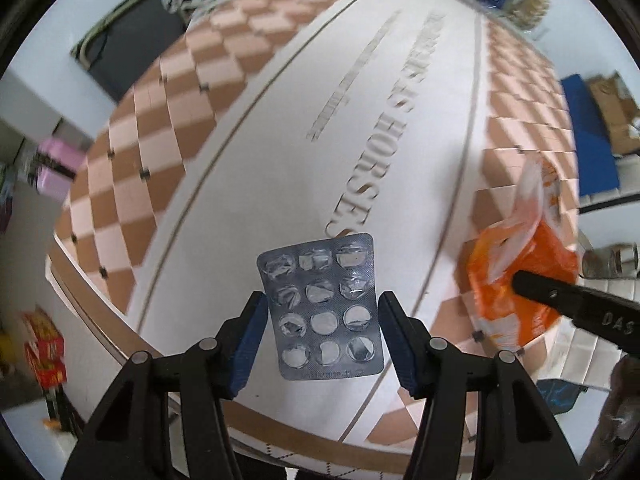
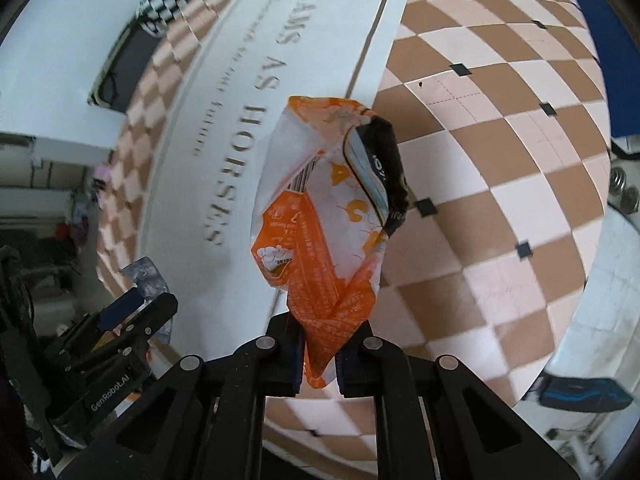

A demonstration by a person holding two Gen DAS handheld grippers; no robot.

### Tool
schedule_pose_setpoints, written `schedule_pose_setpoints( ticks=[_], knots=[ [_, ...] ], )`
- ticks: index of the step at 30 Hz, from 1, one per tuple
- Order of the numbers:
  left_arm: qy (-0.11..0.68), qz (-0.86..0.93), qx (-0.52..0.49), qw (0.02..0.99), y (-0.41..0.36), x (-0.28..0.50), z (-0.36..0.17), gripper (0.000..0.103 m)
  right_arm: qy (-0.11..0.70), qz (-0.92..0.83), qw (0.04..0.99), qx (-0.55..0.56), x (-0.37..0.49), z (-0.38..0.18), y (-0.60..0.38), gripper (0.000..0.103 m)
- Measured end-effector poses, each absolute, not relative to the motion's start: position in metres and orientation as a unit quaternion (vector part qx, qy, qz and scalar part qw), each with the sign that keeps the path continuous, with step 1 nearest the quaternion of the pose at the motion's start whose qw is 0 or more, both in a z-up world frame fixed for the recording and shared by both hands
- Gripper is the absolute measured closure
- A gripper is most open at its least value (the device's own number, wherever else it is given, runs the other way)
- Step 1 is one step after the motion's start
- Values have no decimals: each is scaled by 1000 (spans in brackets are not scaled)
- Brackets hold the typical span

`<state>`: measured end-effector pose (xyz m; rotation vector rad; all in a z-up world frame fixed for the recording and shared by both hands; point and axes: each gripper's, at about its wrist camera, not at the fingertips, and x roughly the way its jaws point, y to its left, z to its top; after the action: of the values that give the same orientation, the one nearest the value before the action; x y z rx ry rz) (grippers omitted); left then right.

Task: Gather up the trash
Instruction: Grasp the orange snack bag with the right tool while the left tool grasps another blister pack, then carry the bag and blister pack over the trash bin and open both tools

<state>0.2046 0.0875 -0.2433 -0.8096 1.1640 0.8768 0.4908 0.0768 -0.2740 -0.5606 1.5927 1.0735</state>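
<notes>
A used silver blister pack (image 1: 324,308) sits between the blue pads of my left gripper (image 1: 320,312), which holds it by its two side edges above the table. The pack also shows in the right wrist view (image 2: 146,276), sticking out past the left gripper's fingers (image 2: 132,312). My right gripper (image 2: 318,348) is shut on the bottom corner of a crumpled orange and white snack wrapper (image 2: 324,216) and holds it up over the table. The wrapper also shows in the left wrist view (image 1: 520,276), with a right finger (image 1: 560,292) against it.
The table wears a cloth (image 1: 280,120) with a white centre band, grey lettering and brown-pink checks (image 2: 500,160). A dark chair (image 1: 132,44) stands beyond the far edge. A red box (image 1: 44,344) is on the floor at left. A blue item (image 2: 580,394) lies below the table's right edge.
</notes>
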Motion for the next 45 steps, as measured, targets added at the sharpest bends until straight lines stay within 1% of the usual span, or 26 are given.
schedule_pose_setpoints(
  ticks=[4, 5, 8, 14, 19, 24, 30, 34, 36, 38, 39, 42, 45],
  knots=[
    [499, 377, -330, 706, 82, 195, -209, 49, 667, 454, 555, -203, 475, -254, 59, 93],
    [497, 374, -325, 712, 89, 200, -215, 49, 666, 454, 560, -193, 468, -248, 53, 93],
    [487, 358, -309, 735, 83, 188, -201, 49, 660, 454, 573, -172, 446, -233, 37, 93],
    [480, 306, -262, 779, 66, 141, -185, 49, 644, 443, 609, -133, 389, -205, -3, 94],
    [495, 254, -226, 800, 44, 88, -189, 49, 637, 410, 644, -104, 318, -196, -44, 94],
    [531, 212, -207, 794, 23, 44, -215, 49, 662, 360, 654, -67, 241, -221, -94, 94],
    [581, 179, -212, 765, -3, 7, -274, 49, 712, 316, 626, -42, 171, -283, -140, 94],
    [613, 161, -231, 738, -16, 1, -343, 49, 741, 289, 606, -36, 141, -341, -163, 94],
    [624, 149, -251, 725, -18, 3, -379, 49, 755, 273, 596, -33, 131, -382, -173, 94],
    [638, 134, -287, 702, -19, 9, -433, 49, 765, 261, 588, -28, 127, -417, -181, 94],
    [642, 128, -298, 695, -18, 11, -450, 49, 772, 253, 583, -23, 126, -445, -186, 94],
    [654, 116, -348, 662, -13, 21, -524, 49, 786, 238, 570, -13, 126, -509, -192, 94],
    [669, 112, -365, 638, -11, 34, -595, 49, 799, 226, 557, -4, 127, -575, -195, 94]
  ],
)
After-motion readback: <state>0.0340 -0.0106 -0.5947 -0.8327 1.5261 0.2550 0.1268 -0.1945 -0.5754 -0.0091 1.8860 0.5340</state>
